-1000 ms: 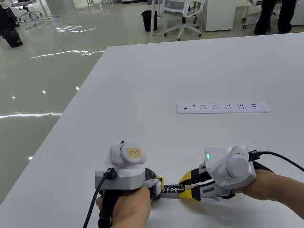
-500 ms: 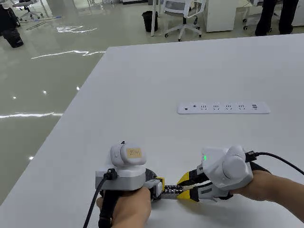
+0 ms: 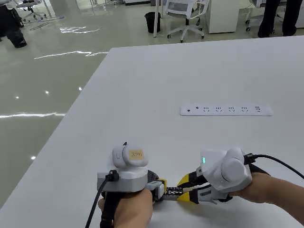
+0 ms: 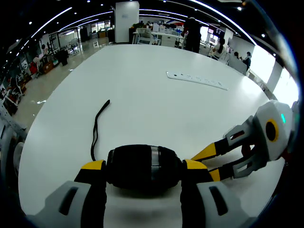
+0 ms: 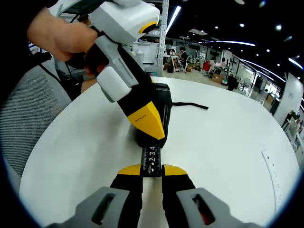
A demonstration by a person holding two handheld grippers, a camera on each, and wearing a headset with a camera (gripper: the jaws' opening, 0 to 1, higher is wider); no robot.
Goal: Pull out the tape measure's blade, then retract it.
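The tape measure (image 4: 142,165) is a black round case with a silver band, clamped between the yellow-tipped fingers of my left gripper (image 4: 144,167). Its black wrist strap (image 4: 97,124) trails across the white table. In the right gripper view the case (image 5: 156,111) lies just ahead, and a short stretch of black blade (image 5: 152,159) with white numbers runs from it into my right gripper (image 5: 152,170), which is shut on the blade's end. In the head view the left gripper (image 3: 159,187) and right gripper (image 3: 186,190) sit close together near the table's front edge, with the blade (image 3: 172,191) between them.
A white power strip (image 3: 226,110) lies further back on the white table (image 3: 156,90). The table's left edge drops to a glossy floor. Office chairs (image 3: 183,16) and a black bin (image 3: 152,21) stand far behind. A cable (image 3: 275,161) trails from the right gripper.
The right gripper has crept leftwards toward the left gripper, so the stretch of blade between them looks a little shorter. The head camera has tilted slightly.
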